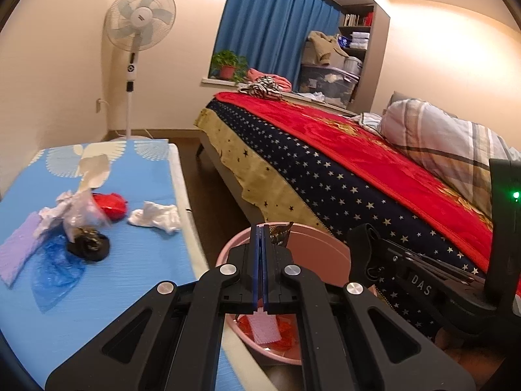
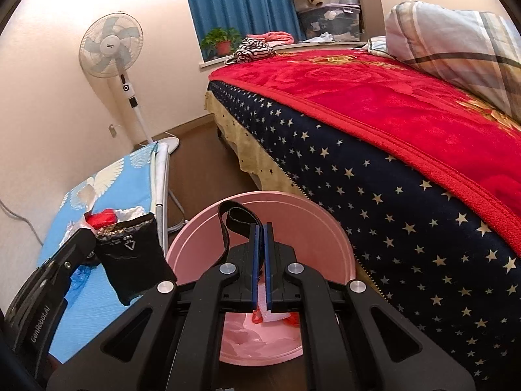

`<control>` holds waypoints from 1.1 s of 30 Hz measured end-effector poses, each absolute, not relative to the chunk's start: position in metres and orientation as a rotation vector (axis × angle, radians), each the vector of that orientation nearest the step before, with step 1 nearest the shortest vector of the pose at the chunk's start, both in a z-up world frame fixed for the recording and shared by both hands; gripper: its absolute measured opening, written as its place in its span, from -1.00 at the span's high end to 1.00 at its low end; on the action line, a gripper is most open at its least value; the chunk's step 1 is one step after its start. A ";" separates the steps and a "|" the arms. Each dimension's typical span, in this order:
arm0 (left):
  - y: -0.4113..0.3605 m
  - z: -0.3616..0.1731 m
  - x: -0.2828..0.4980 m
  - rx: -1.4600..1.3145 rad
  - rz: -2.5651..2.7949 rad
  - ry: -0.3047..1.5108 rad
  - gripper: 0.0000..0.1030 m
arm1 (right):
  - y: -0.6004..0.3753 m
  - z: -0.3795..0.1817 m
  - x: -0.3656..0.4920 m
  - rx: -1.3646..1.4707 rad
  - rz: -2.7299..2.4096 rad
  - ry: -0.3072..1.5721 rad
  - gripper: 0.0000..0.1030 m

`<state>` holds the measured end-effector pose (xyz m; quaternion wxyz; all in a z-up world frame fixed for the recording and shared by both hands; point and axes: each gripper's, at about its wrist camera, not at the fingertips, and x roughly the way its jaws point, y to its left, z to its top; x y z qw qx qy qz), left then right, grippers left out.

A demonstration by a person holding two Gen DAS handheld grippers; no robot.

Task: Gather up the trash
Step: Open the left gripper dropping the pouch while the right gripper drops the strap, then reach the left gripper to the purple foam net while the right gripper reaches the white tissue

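Nearest thing first: two grippers, both with their tongs pressed together on something. The left gripper [image 1: 260,229] is pinching one black packet [image 2: 130,260] with a gold edge, and it hangs just off the table edge beside the basin rim. The right gripper [image 2: 263,228] has one black strap [image 2: 232,216] nipped at its tips, looped up over the basin.

Right under both sits one pink basin [image 1: 325,244] on the floor, between the table and the bed. There are already a few scraps in the bottom: red bits and a pale pink sheet. Can't count those properly, the fingers cover most of it.

Next out, the table with the blue cloth [image 1: 146,260] has the rest of the trash, and I make it eight pieces:
- one purple sheet [image 1: 16,247]
- one blue plastic cover [image 1: 55,270]
- one black crumpled bag [image 1: 88,244]
- one clear plastic wad [image 1: 81,216]
- one white crumpled paper [image 1: 52,211]
- one red wrapper [image 1: 109,205]
- one white tissue [image 1: 156,216]
- one white torn piece [image 1: 94,169] further back

Farther off: one bed [image 1: 325,169] with a red blanket, one plaid pillow [image 1: 439,137], one standing fan [image 1: 140,19], one potted plant [image 1: 228,62] and blue curtains [image 1: 276,22].
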<state>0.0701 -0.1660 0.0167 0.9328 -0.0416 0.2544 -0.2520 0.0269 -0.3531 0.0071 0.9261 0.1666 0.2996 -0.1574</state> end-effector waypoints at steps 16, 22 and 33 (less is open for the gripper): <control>-0.183 0.001 0.082 -0.106 -0.572 0.583 0.98 | -0.367 0.002 0.028 0.346 -0.361 0.619 0.93; -0.181 -0.010 0.087 -0.095 -0.532 0.643 0.58 | -0.372 0.003 0.023 0.369 -0.403 0.621 0.40; -0.131 0.003 0.075 -0.137 -0.444 0.606 0.58 | -0.346 0.012 0.020 0.372 -0.340 0.606 0.22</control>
